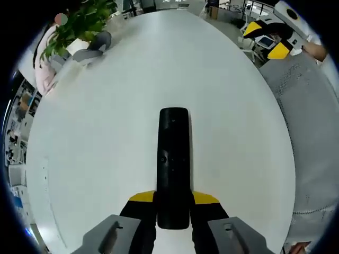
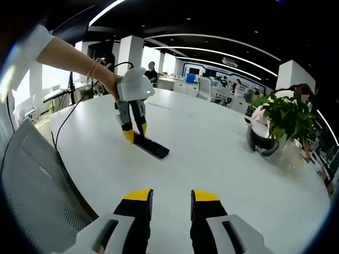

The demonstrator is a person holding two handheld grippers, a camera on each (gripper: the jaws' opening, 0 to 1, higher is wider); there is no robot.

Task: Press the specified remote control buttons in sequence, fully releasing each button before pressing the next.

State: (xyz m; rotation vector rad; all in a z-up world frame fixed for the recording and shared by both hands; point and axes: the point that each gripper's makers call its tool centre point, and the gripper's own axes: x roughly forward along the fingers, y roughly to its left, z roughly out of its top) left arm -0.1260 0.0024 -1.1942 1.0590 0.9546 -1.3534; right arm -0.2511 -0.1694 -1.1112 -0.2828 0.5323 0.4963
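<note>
Black remote control [image 1: 173, 166] sits clamped between the left gripper [image 1: 173, 203] tips; the right gripper [image 2: 171, 200], parted and empty, should descend squarely onto one button.

Left view close; both share remote [image 1: 174, 164], perhaps table [image 2: 212, 153].

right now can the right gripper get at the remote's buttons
Probably yes: the right gripper is open over bare table, and the left gripper holds only one end of the remote.
</note>
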